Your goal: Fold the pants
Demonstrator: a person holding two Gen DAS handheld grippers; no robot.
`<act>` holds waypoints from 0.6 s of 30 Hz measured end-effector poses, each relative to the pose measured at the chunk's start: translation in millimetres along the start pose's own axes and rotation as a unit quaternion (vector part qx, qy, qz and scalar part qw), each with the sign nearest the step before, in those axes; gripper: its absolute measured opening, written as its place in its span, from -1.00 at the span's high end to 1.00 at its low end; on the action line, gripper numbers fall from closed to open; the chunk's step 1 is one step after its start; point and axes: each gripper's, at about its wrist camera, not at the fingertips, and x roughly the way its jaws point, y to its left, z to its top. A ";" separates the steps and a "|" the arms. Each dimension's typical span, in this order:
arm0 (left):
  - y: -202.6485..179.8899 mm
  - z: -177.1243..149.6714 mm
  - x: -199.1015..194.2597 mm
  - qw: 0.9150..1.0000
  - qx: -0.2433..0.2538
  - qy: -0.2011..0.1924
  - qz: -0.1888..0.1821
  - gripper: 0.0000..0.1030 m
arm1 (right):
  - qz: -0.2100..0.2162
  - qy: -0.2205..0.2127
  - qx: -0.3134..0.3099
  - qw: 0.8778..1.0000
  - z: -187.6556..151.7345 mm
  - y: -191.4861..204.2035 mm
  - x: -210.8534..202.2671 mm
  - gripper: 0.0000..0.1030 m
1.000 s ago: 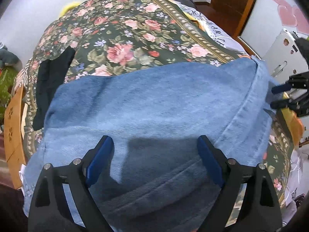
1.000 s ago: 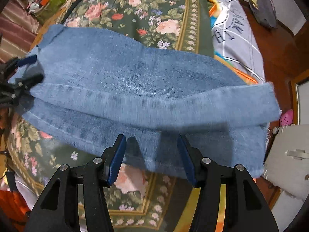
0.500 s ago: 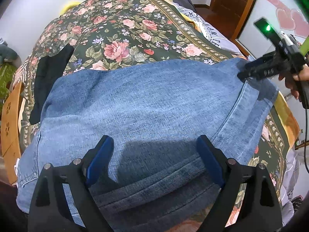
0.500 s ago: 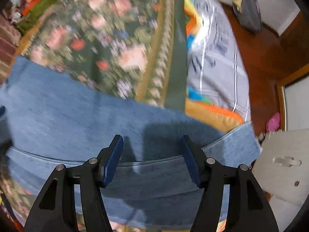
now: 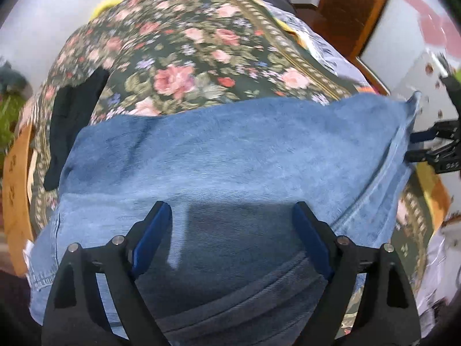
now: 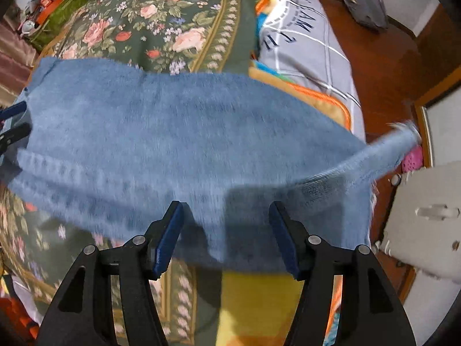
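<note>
Blue jeans lie folded lengthwise across the floral bedspread. My left gripper points down over their near part. Its jaws are wide apart and closing slightly, with denim under the gap and the pads off it. In the right wrist view the jeans are blurred and a leg end sticks out to the right. My right gripper hangs over their near edge with its jaws apart and gripping nothing. From the left wrist it stands beside the jeans' right edge. The left gripper shows at the far left.
A black garment lies on the bedspread left of the jeans. A grey printed quilt covers the bed's far side. Beyond it are a wooden floor, a grey bag and a white cabinet. A wooden bed frame runs along the left.
The right gripper was raised above the jeans' right corner half a second ago and is now low beside that edge again. The left gripper has stayed in place.
</note>
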 end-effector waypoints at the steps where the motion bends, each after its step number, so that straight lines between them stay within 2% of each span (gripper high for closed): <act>1: -3.5 -0.7 -0.5 1.000 0.006 -0.001 -0.002 -0.69 | -0.009 0.002 0.001 1.000 -8.2 -1.5 -0.6 -0.12; 3: -11.4 -1.1 -1.5 1.000 0.014 0.001 -0.010 -0.69 | -0.015 -0.004 0.009 1.000 -16.0 -6.6 -4.1 -0.12; 5: -16.5 -0.8 -2.1 1.000 0.018 0.002 -0.015 -0.67 | -0.003 -0.022 0.028 0.999 -27.7 -13.4 -15.0 -0.12; 8: -21.8 0.0 -2.3 0.999 0.020 0.007 -0.028 -0.64 | 0.010 -0.068 0.064 0.996 -39.5 -27.2 -40.6 -0.12; 10: -25.9 -0.3 -2.9 0.999 0.024 0.008 -0.033 -0.61 | 0.001 -0.098 0.092 0.991 -38.3 -35.1 -54.3 -0.12; 14: -28.7 -4.1 -5.6 0.999 0.021 0.006 -0.040 -0.60 | -0.001 -0.126 0.131 0.983 -10.1 -42.0 -55.3 -0.12; 18: -31.5 -8.8 -9.8 0.999 0.020 0.001 -0.040 -0.59 | -0.017 -0.131 0.126 0.983 24.8 -38.8 -51.0 -0.12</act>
